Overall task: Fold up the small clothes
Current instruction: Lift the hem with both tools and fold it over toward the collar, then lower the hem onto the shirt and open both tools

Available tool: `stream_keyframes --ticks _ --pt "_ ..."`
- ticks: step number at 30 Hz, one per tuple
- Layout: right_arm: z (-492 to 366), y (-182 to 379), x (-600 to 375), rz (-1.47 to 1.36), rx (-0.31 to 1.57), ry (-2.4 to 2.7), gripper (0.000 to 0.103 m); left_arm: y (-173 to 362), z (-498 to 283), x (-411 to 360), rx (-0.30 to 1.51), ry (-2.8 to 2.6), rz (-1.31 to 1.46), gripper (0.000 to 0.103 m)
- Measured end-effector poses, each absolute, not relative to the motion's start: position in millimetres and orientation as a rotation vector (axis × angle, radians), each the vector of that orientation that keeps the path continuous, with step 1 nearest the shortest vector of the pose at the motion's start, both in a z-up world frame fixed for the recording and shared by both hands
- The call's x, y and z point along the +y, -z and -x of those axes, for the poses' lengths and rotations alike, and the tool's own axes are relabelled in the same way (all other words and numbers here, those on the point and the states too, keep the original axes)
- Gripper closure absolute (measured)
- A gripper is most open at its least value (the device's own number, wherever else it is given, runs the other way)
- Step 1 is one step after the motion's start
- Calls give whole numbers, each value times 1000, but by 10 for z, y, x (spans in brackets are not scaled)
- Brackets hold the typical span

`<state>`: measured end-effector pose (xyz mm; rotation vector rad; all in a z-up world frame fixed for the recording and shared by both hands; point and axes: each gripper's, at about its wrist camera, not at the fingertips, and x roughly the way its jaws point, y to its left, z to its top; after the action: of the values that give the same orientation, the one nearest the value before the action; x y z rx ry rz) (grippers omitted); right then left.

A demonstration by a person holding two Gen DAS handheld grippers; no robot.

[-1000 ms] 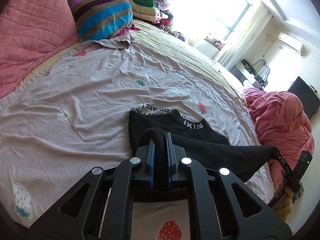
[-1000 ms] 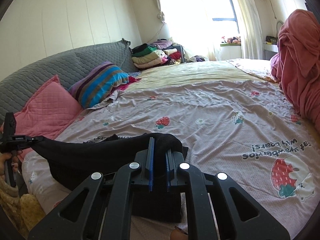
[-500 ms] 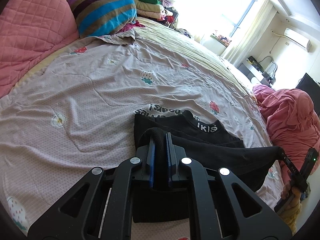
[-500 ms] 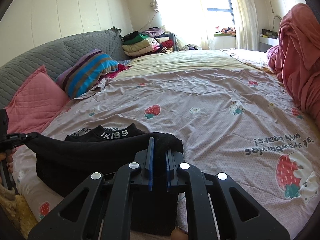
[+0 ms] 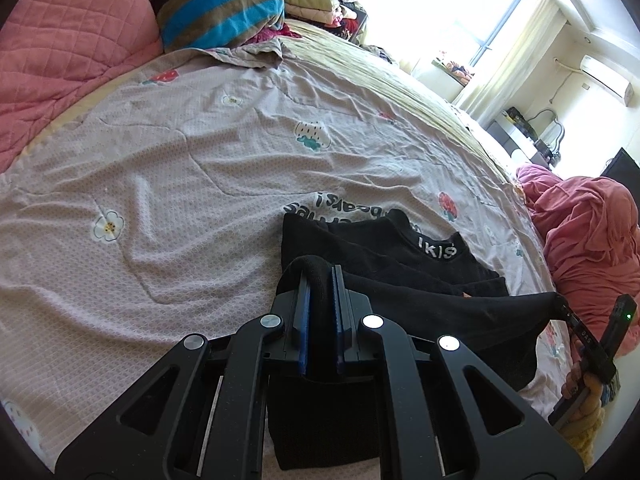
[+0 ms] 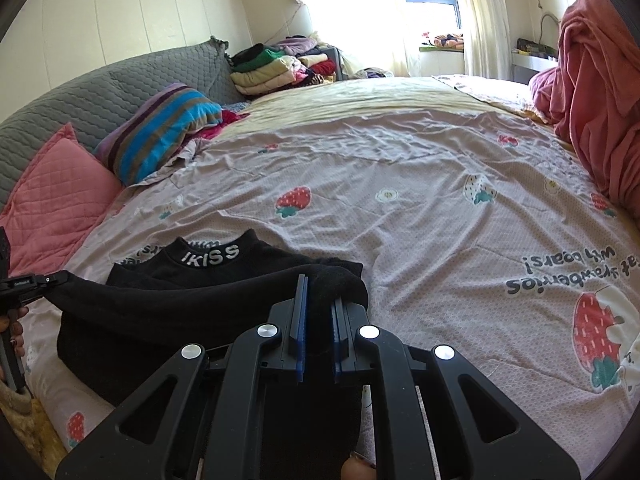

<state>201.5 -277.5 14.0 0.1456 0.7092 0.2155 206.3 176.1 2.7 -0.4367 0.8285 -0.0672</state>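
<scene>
A small black top (image 5: pixel 400 264) with a white "IKISS" collar (image 6: pixel 210 257) lies on the strawberry-print bed sheet (image 5: pixel 180 184). Its near edge is lifted and stretched as a taut band between my two grippers. My left gripper (image 5: pixel 318 276) is shut on the left end of that edge, with black cloth bulging over its blue pads. My right gripper (image 6: pixel 320 284) is shut on the other end in the same way. The right gripper (image 5: pixel 564 308) shows at the right of the left wrist view. The left gripper (image 6: pixel 48 280) shows at the left of the right wrist view.
A pink quilted pillow (image 5: pixel 68 40) and a striped pillow (image 5: pixel 216 4) lie at the head of the bed by a grey headboard (image 6: pixel 100 92). Folded clothes (image 6: pixel 276 64) are stacked behind them. A heap of pink bedding (image 6: pixel 600 92) sits on the right side.
Both grippers have sunk and moved forward with the black edge. The band hangs lower over the garment, and the lettered collar now shows in the right wrist view.
</scene>
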Motion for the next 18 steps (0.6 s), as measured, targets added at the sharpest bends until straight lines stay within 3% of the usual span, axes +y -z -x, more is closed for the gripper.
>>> stream_keyframes --ticks 7,9,10,18 --pt "-2096 -5 -2750 -152 745 -205 91 37 -2057 1756 823 41 423 96" --pt "-2093 12 -2756 -151 750 -194 70 18 -2028 1765 811 38 422 93" --pt "-2089 23 -2762 -149 754 -187 66 -2 -2005 1774 802 36 424 91" --pt "-1894 -33 -2691 -119 724 -202 65 -159 -1739 1596 739 41 344 89"
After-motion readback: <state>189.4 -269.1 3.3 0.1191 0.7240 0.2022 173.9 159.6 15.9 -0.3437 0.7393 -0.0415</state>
